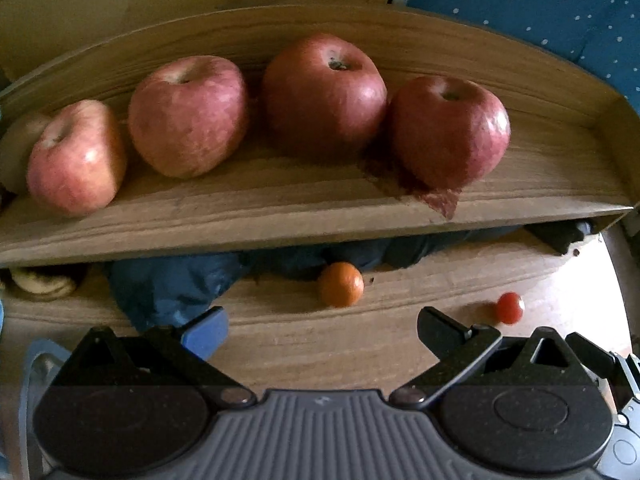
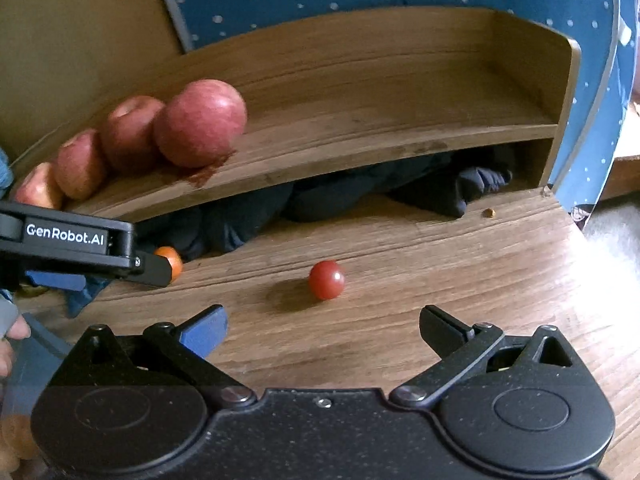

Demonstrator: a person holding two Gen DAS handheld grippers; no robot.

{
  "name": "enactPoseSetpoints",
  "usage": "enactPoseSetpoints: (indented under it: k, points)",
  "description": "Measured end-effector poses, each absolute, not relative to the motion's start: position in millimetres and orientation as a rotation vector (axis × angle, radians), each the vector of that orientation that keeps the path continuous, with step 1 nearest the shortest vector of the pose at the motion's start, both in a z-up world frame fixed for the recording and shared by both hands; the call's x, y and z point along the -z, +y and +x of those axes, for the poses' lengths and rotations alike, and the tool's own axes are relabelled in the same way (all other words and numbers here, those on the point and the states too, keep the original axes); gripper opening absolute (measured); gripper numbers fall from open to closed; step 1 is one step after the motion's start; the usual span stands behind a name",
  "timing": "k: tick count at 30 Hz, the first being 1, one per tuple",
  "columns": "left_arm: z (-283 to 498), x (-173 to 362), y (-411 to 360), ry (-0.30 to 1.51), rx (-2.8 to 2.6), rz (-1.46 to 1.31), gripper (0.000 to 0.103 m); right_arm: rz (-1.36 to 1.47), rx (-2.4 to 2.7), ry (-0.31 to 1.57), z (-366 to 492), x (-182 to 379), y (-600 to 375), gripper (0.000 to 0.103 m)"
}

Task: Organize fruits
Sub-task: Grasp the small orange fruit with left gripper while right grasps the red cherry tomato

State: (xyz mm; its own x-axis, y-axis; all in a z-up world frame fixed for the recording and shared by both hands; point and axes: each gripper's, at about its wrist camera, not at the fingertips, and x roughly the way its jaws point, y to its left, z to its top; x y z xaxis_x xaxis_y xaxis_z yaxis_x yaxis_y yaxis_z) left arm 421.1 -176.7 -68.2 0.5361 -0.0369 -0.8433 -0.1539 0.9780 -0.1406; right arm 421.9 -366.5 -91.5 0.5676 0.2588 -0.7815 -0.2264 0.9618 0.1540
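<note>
Four apples [image 1: 256, 120] already line the wooden shelf [image 1: 320, 216] — a tangerine [image 1: 341, 284] and cherry tomato [image 2: 326, 280] remain on the tabletop [image 2: 440, 280] below. Left gripper [image 1: 320, 330] and right gripper [image 2: 322, 326] both gape wide, empty.

Dim warm light, soft blur throughout, strong fisheye bending and dark corners
</note>
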Motion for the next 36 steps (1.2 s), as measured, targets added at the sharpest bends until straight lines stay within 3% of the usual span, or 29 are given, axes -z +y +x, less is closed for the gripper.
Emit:
enactPoseSetpoints:
  k: [11, 18, 24, 36]
  points:
    - [447, 82, -184, 1.039, -0.059, -0.2, 0.102, 0.04, -0.324, 0.916, 441, 100, -361, 0.084]
    - [452, 83, -197, 1.061, -0.079, -0.184, 0.102, 0.023, -0.322, 0.908, 445, 103, -355, 0.06]
    - [454, 82, -202, 1.047, -0.078, -0.171, 0.09, 0.022, -0.306, 0.907, 447, 104, -354, 0.046]
    - [455, 81, -209, 1.087, -0.102, -0.177, 0.071, 0.024, -0.305, 0.907, 446, 104, -353, 0.036]
